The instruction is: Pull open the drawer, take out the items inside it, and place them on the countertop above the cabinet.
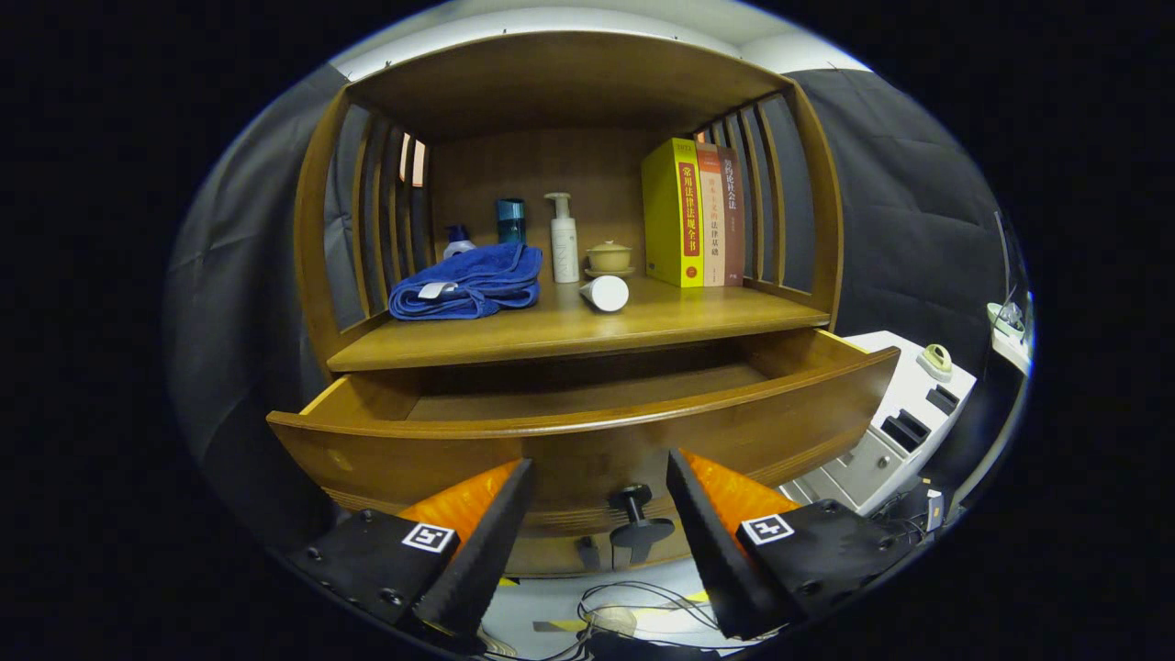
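I've got the gripper (pixel 598 473) in front of the drawer (pixel 587 441), fingers (pixel 486 532) spread wide apart, gripping nothing. The knob (pixel 635 514) sits between them, low on the drawer front, not touched by either finger. Drawer is pulled out; I see its inner floor (pixel 587 390) from here, bare wood as far as I can tell, though the front wall hides the near part. Above it, the bench (pixel 587 326) of the cabinet carries a folded blue towel (pixel 468 285) on the left w/ a small bottle (pixel 457 240) and a teal cup (pixel 510 220) behind it. Mid-bench: a white pump bottle (pixel 564 240) upright, a white tube (pixel 606 293) lying on its side just in front, a lidded bowl (pixel 609 257) beside the pump bottle. Three books (pixel 693 213) stand upright on the right, against the slatted side. A white unit (pixel 904 418) stands to the right of the cabinet, cables (pixel 633 601) on the floor below the fingers.
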Demonstrator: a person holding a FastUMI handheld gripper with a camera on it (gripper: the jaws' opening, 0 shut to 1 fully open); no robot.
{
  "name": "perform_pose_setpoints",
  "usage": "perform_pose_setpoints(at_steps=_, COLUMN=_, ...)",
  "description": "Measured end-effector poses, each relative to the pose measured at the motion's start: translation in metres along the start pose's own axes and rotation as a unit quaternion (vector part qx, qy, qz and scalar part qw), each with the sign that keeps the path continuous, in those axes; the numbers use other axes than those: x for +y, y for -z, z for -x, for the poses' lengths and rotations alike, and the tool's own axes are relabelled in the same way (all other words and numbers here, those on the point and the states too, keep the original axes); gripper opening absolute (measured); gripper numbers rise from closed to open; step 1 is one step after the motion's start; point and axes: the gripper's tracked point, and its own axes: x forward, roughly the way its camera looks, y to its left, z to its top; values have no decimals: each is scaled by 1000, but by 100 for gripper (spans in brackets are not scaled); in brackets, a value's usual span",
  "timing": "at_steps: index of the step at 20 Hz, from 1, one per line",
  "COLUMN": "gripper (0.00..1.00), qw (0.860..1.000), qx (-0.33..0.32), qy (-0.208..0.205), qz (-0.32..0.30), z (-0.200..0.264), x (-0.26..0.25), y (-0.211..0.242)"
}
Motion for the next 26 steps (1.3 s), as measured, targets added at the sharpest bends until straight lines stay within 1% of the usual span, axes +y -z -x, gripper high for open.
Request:
perform_pose_setpoints(at_steps=9, gripper=98, qw=1000, qx=0, qy=4, qz=25, z=-43, x=5, y=-10)
perform_pose_setpoints(at_steps=17, gripper=98, qw=999, qx=7, qy=14, qz=30, z=-83, x=12, y=-13)
perform_pose_setpoints(at_steps=20, gripper=95, qw=999, qx=18, qy=9, qz=50, z=-84, x=13, y=-4)
perform_pose_setpoints(at_steps=22, gripper=94, qw=999, qx=28, qy=18, qz=36, z=-81, x=13, y=-7)
perform_pose_setpoints(at_steps=24, gripper=95, qw=999, qx=21, qy=22, qz=16, z=-72, x=21, y=-27)
perform_pose_setpoints(at_steps=26, gripper=95, qw=1000, qx=10, qy=19, qz=21, z=-59, x=31, y=-54)
